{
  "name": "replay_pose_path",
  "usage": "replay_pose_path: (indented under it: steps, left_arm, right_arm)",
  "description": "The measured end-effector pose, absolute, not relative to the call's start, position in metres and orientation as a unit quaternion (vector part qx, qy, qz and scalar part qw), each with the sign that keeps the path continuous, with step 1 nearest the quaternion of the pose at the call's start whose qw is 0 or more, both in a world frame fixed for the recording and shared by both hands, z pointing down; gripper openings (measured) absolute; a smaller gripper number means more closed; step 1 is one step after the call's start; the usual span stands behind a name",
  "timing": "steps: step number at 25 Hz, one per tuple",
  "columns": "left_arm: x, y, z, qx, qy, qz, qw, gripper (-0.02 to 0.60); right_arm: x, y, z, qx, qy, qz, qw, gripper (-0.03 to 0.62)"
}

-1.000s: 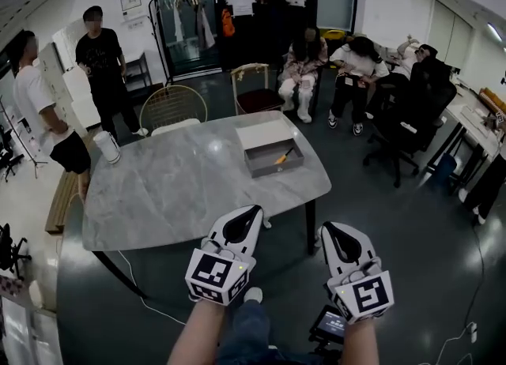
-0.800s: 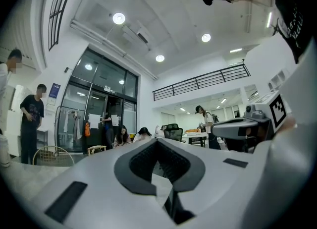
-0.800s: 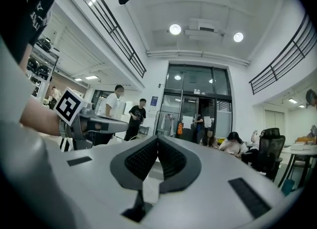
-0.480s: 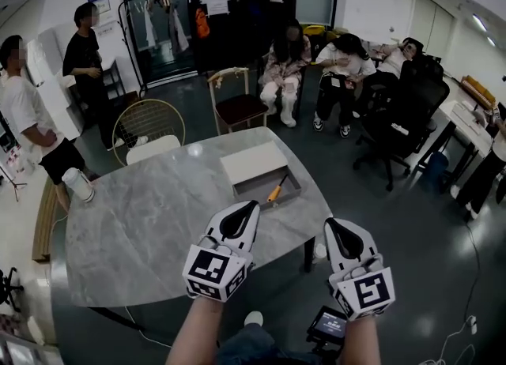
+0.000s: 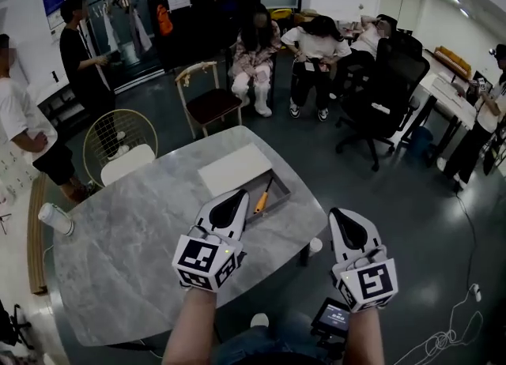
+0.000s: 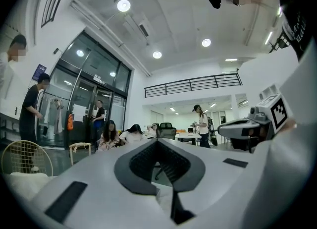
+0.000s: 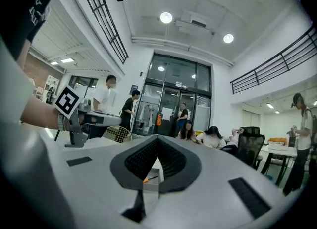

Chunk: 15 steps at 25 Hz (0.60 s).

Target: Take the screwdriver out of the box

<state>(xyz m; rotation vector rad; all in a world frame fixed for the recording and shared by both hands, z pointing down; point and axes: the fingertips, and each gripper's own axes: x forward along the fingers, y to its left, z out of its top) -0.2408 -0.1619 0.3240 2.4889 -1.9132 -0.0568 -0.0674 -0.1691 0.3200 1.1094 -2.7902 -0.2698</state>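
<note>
A shallow grey box (image 5: 280,190) lies on the marble table (image 5: 134,245), with its white lid (image 5: 235,169) against its left side. Inside it rests the screwdriver (image 5: 260,201), orange handle nearest me. My left gripper (image 5: 237,197) is shut and empty, held level over the table, its tip just left of the screwdriver handle. My right gripper (image 5: 341,214) hangs off the table's right edge, also shut and empty. In the right gripper view the box (image 7: 151,185) and the screwdriver (image 7: 147,178) show small below the closed jaws (image 7: 157,138). The left gripper view shows only closed jaws (image 6: 158,142) and the room.
A white cup (image 5: 55,218) stands at the table's left edge. A wire-backed chair (image 5: 118,144) and a wooden chair (image 5: 207,101) are at the far side. People stand at the left and sit at the back. A black office chair (image 5: 378,95) stands right.
Both grippers have moved forward to the table; the left one now reaches over the tabletop beside the box. The box lies much nearer in view. Both stay shut.
</note>
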Motion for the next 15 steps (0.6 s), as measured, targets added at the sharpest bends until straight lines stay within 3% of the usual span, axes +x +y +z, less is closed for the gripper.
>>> replay_pose_path:
  steps: [15]
  left_arm:
    - [-0.221,-0.281,0.356,0.808,-0.588,0.034,0.025,0.014]
  right_arm:
    - [-0.001,-0.273,0.352,0.443,-0.894,-0.037,0.062,0.026]
